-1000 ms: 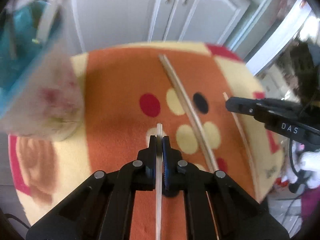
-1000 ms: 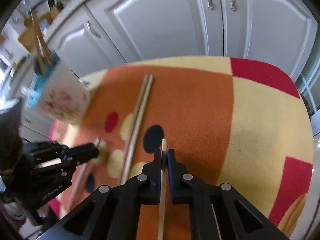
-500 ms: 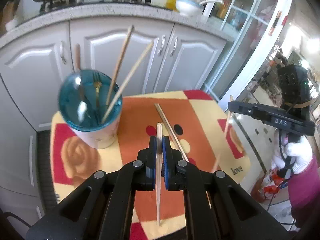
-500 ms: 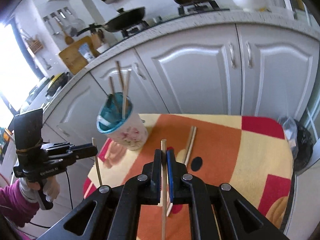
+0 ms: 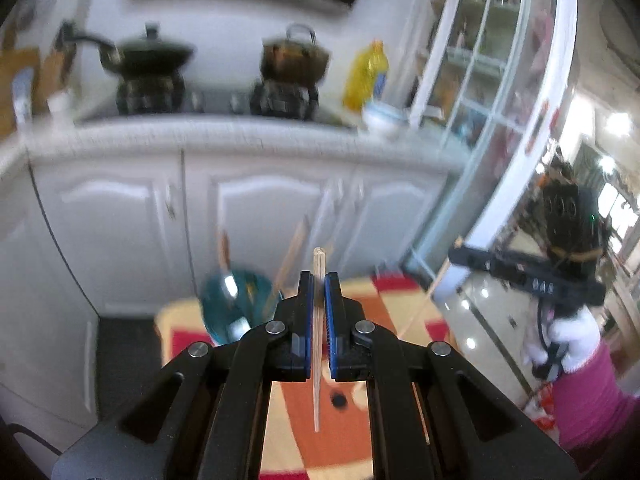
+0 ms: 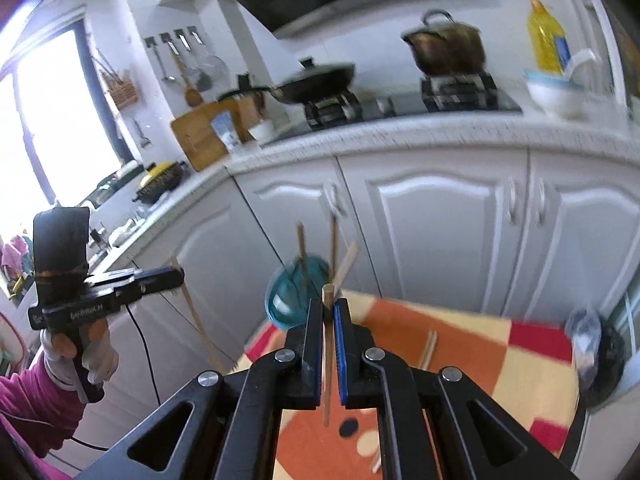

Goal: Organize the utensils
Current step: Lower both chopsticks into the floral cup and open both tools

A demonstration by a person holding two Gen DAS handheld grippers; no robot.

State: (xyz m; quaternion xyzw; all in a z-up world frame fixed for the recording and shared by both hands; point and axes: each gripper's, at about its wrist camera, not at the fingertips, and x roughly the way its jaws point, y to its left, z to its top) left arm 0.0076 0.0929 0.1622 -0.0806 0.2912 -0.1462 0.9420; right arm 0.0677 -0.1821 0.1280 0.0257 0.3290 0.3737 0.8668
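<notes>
My left gripper [image 5: 319, 280] is shut on a pale chopstick [image 5: 317, 344] and holds it high above the table. My right gripper [image 6: 329, 307] is shut on another chopstick [image 6: 327, 356], also raised. The blue-rimmed utensil cup [image 5: 232, 304] with several sticks in it stands at the table's far left; it also shows in the right wrist view [image 6: 294, 298]. A pair of chopsticks [image 6: 428, 348] lies on the orange and yellow tablecloth [image 6: 472, 344]. Each gripper shows in the other's view: the right one [image 5: 460, 250] and the left one [image 6: 176, 276], each with its stick.
White kitchen cabinets [image 6: 440, 216] stand behind the small table. The counter above carries a wok [image 6: 320, 76], a pot [image 6: 448, 44], an oil bottle [image 6: 546, 40] and a bowl [image 6: 556, 92]. A glass door [image 5: 492, 120] is at the right.
Both grippers have risen well above the table with their chopsticks and tilted up, so the counter and stove now fill the upper views. The cup has shrunk toward the centre.
</notes>
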